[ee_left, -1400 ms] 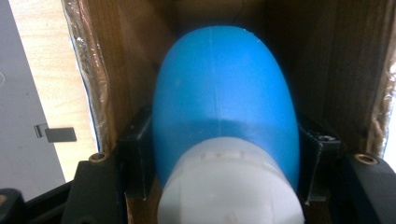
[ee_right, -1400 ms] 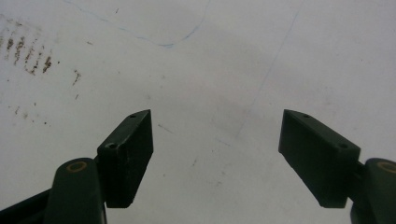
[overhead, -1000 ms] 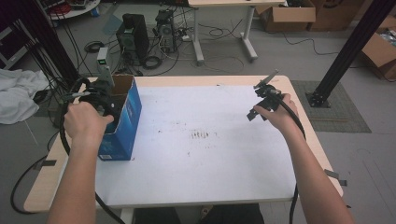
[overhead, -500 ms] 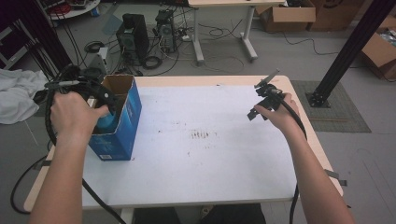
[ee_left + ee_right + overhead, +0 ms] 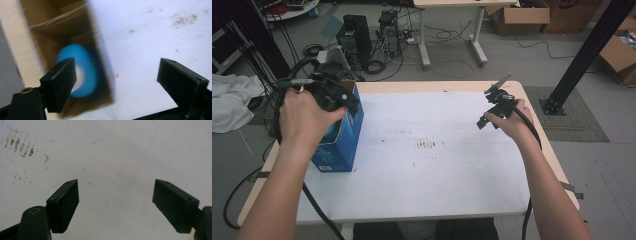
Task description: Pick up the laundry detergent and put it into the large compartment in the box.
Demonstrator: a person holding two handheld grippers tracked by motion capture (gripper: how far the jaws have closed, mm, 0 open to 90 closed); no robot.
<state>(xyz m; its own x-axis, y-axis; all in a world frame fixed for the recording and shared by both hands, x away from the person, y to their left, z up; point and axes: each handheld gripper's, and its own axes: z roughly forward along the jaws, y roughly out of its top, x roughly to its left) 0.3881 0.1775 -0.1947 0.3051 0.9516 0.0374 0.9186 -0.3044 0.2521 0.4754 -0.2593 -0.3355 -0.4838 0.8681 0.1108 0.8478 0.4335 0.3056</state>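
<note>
One blue box (image 5: 339,137) stands on the single white table (image 5: 437,170), and one blue roll (image 5: 83,70) lies inside it. Two grippers are over the table, the left gripper (image 5: 337,97) and the right gripper (image 5: 494,107), each with two black jaws.

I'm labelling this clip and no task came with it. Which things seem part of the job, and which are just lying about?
Likely in the job:
- blue box, open-topped
- blue roll inside it
- left gripper, open over the box
- right gripper, open over bare table

Just lying about:
- computer towers on the floor
- cardboard boxes
- white cloth
</note>
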